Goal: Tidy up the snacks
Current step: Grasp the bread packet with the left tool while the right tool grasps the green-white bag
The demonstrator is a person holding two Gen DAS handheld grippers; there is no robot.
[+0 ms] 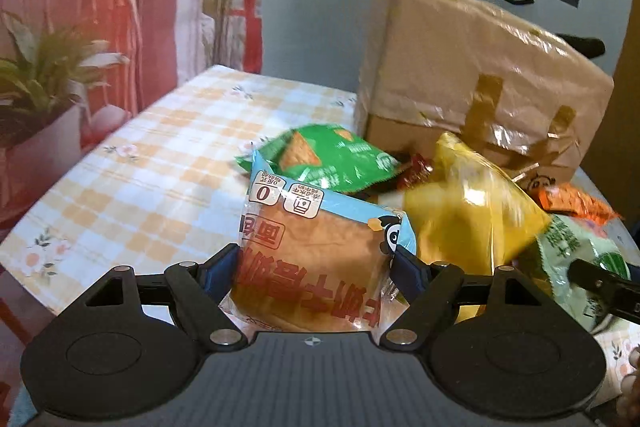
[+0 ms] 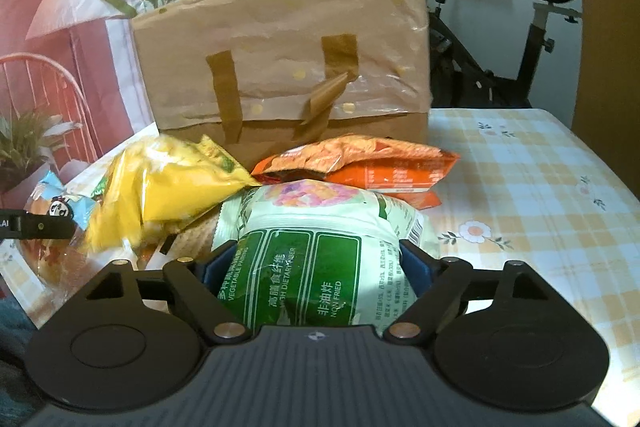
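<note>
Looking through my left wrist camera, the left gripper (image 1: 314, 261) clamps a blue bread packet (image 1: 316, 259), lifted before the pile. On the right view, my right gripper (image 2: 318, 259) squeezes a pale green snack bag (image 2: 316, 247) beside the taped cardboard box (image 2: 288, 51).

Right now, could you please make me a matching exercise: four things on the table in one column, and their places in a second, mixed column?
Things
1. bread pack
2. pale green snack bag
3. orange snack bag
4. brown paper box

Places
A. standing behind the snack pile
B. between the left gripper's fingers
C. lying just in front of the box
D. between the right gripper's fingers

Pairs: 1-B, 2-D, 3-C, 4-A
</note>
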